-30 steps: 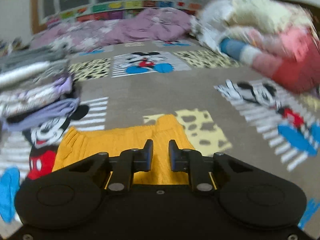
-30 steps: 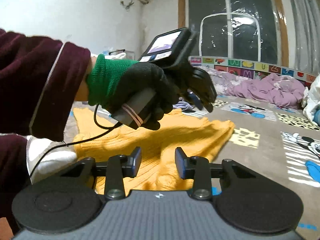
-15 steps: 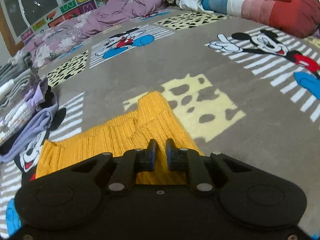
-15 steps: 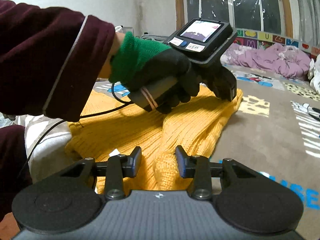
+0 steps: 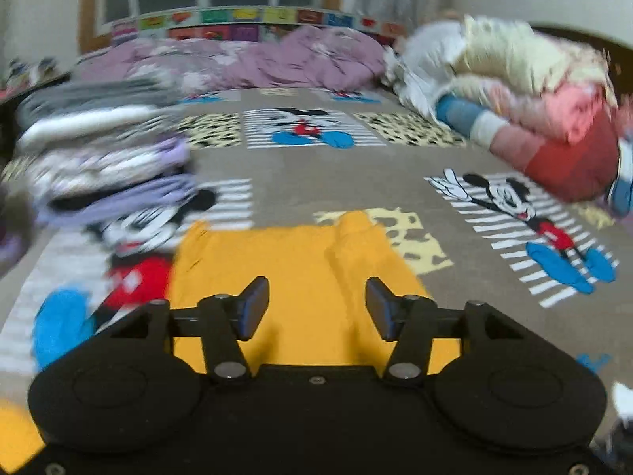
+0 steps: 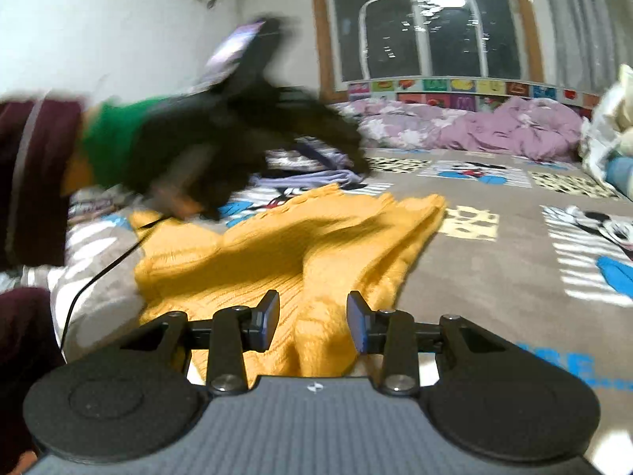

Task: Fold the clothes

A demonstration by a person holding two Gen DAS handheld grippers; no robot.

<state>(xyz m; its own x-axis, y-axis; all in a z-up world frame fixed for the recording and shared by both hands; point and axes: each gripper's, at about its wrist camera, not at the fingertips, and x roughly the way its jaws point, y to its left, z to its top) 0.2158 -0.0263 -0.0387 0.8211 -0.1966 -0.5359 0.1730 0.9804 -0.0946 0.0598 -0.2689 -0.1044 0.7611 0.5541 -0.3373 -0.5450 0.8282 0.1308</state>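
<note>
Maroon sleeve (image 6: 35, 166), green-cuffed black glove (image 6: 166, 150), black tongs (image 5: 316, 308)

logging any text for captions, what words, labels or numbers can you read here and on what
Nothing reads cleanly.
Large blue letters on the blanket, beside the right tongs: cut off and blurred, unreadable.
Colourful panel strip below the window: pictures or letters, too small and blurred to read.
Screen on the left-hand device: motion-blurred, unreadable.
Yellow sweater: no text visible.

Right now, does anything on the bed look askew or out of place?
The yellow sweater is rumpled: a raised ridge runs along its right side, so it isn't lying flat. Both grippers, left and right, are open above it.
</note>
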